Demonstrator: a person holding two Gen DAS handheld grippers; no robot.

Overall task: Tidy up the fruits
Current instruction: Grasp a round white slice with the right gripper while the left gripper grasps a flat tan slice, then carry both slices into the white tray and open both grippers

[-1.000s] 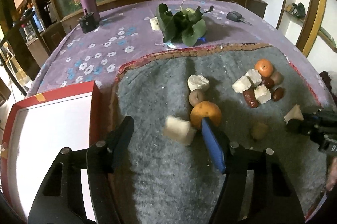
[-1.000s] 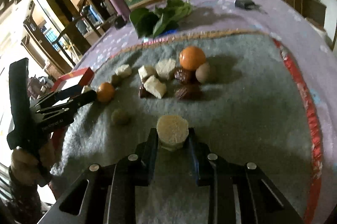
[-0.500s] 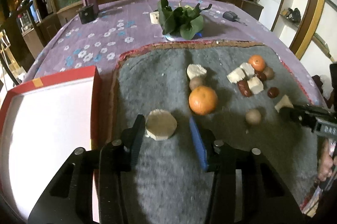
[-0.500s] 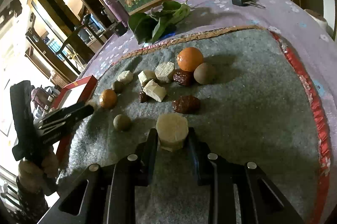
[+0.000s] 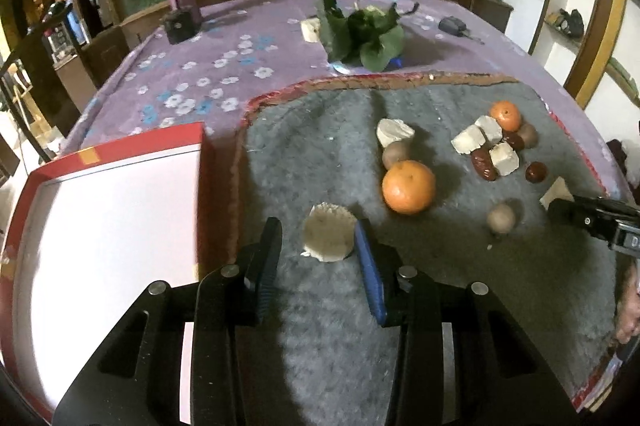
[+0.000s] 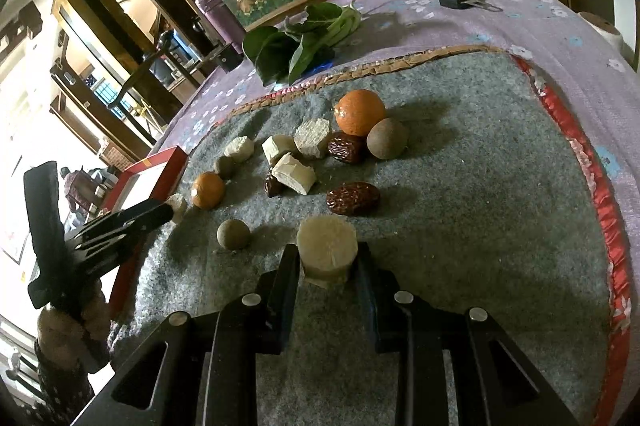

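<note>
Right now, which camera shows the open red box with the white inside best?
The left wrist view: the red box fills its left side, white floor visible. The right wrist view shows only a small far corner beyond the left tool.

Left tool (image 5: 316,246) jaws parted, right tool (image 6: 328,262) seemingly clamped, both low

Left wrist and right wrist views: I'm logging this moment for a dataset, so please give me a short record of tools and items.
left tool: open; pale round slice between its fingers, against the blue one, gap on the other side
right tool: shut on pale cylinder chunk
grey mat: holds large orange, small orange, dates, brown round fruits, pale chunks
red box: white inside, beside the mat's left edge
leafy greens: on the purple cloth beyond the mat
</note>
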